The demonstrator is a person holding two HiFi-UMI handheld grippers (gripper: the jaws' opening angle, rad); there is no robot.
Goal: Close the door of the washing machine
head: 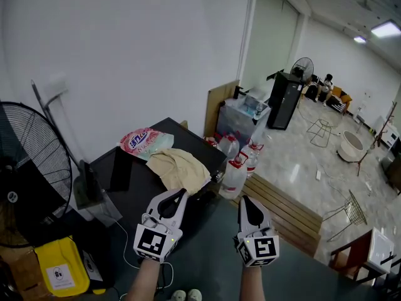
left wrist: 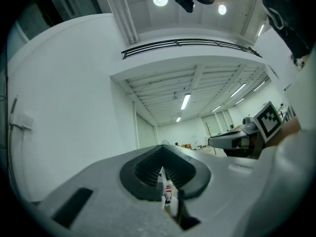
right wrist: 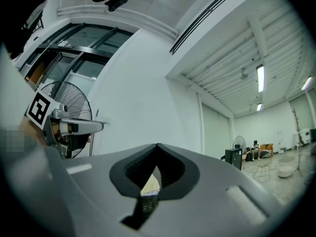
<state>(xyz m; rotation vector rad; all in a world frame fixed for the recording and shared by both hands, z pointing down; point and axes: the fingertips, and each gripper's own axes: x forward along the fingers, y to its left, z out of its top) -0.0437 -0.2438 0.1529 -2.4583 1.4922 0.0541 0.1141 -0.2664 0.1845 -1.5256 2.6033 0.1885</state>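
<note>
Head view looks down; gripper views outward (fan (head: pixel 303 68) (right wrist: pixel 239 143) shared).

left gripper (left wrist: pixel 162 154): tips pressed together, nothing clamped | through slit below tips: bottles (left wrist: pixel 169 197), small, red-labelled | far right: right gripper (left wrist: pixel 217 140), level, marker cube (left wrist: pixel 269 120) behind | left: bare white wall (left wrist: pixel 64 107) | far hall: standing fan (left wrist: pixel 165 142), just above tips | overhead: ceiling strip lights (left wrist: pixel 185 101), lit

I stand in big open hall, looks like lab or workshop space. Plain white walls, shiny grey floor (head: pixel 294 162), strip lights (head: pixel 385 29) on ceiling. Big standing fan (head: pixel 28 168) at my left, second fan (head: pixel 303 68) far off. Water bottles (head: pixel 235 177) near black bench (head: pixel 141 180).
</note>
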